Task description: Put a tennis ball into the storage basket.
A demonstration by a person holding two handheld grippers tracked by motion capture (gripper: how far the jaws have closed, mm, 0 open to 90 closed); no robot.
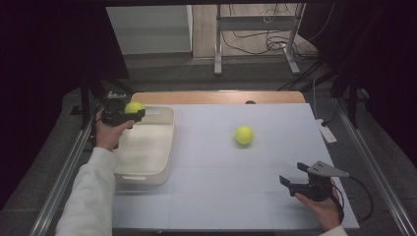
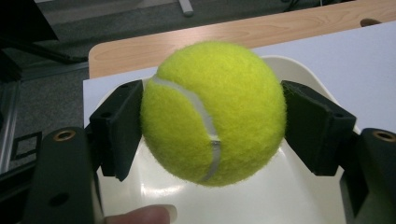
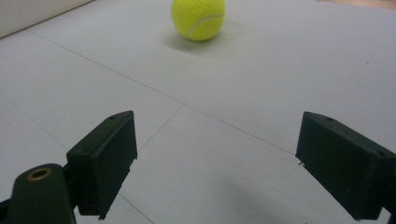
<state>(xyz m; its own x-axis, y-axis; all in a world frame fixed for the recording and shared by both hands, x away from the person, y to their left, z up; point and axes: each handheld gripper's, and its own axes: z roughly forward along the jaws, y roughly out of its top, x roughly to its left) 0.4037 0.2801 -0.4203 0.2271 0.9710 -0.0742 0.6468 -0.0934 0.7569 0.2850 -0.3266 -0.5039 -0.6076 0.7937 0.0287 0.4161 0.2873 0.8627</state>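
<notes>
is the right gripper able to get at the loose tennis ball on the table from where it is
Probably yes. The right gripper stands open and empty, aimed at the loose tennis ball, with bare white table between them. The left gripper holds the other ball over the tub, well aside.

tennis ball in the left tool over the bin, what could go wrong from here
1. The held tennis ball hangs near the cream bin's far corner, so a release there might bounce it off the rim onto the table.
2. The left tool pinches only the ball's sides; a jolt could squirt it out.
3. The second ball sits loose on the white mat; the open right tool could nudge it rolling.
</notes>
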